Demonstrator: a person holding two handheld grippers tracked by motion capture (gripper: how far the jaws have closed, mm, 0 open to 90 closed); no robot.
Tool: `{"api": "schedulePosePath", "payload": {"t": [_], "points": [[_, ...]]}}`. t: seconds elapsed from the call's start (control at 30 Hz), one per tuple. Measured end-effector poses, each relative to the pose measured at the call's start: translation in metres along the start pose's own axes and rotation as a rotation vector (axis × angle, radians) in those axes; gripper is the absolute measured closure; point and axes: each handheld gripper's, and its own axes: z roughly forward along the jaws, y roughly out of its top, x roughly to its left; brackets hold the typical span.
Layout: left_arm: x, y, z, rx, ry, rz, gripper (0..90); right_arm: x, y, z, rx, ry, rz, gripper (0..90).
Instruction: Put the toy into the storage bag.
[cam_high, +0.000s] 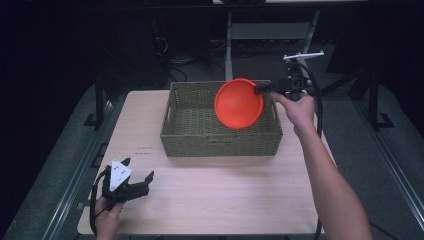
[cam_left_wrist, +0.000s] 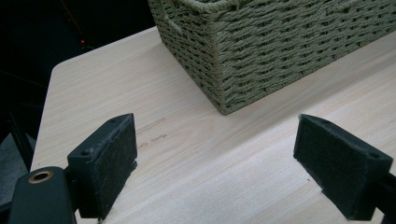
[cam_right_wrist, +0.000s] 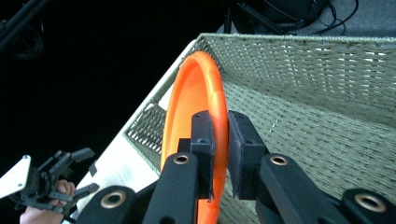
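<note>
The right gripper (cam_high: 264, 89) has its 2 jaws closed on the rim of an orange bowl (cam_high: 238, 103), gripping it at the bowl's right edge in the high view, with one jaw inside the rim and the other outside it. The bowl hangs tilted, its open side facing the camera, above the right half of a woven basket (cam_high: 220, 140); whether its lower edge touches the basket I cannot tell. In the right gripper view the bowl (cam_right_wrist: 191, 112) stands nearly on edge between the pads, just inside the basket's near wall, and the woven floor and far wall (cam_right_wrist: 317, 65) spread out to the right of it. The right hand (cam_high: 299, 111) holds the gripper over the basket's right rim. The basket sits at the back middle of the table (cam_high: 210, 200), its far side close to the table's back edge, leaving a wide bare strip of wood in front and narrower strips at either side. The left gripper (cam_high: 137, 175) rests at the front left corner of the table, well apart from the basket, its 2 jaws spread wide with nothing between them; in the left gripper view bare wood (cam_left_wrist: 210, 158) lies between the pads, and the basket's near corner (cam_left_wrist: 224, 107) stands ahead.
</note>
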Motion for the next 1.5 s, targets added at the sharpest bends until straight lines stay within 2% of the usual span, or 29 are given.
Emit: {"api": "schedulePosePath", "payload": {"t": [0.13,0.23,0.3,0.57,0.93,1.33,1.5], "points": [[-0.001,0.001,0.001,0.0,-0.001,0.007,12.9,-0.003,-0.004,0.009,-0.033,0.009,0.027,81.1],[-0.001,0.0,0.0,-0.003,-0.003,0.006,12.9,-0.004,-0.003,0.016,-0.048,-0.014,0.017,81.0],[-0.001,0.0,0.001,-0.004,-0.001,0.001,12.9,-0.004,-0.003,0.018,-0.051,-0.013,0.018,81.0],[-0.001,0.001,0.001,0.003,-0.003,0.013,12.9,-0.011,-0.003,0.027,-0.067,-0.04,0.044,81.0],[-0.001,0.001,0.001,-0.005,-0.006,0.007,12.9,-0.022,-0.004,0.034,-0.043,-0.093,0.047,80.9],[0.0,0.0,0.0,0.001,-0.001,0.007,12.9,-0.035,-0.013,0.045,-0.038,-0.09,0.086,80.7],[-0.001,0.001,0.0,0.001,-0.005,0.011,12.9,-0.037,-0.014,0.049,-0.02,-0.11,0.088,80.7]]}}
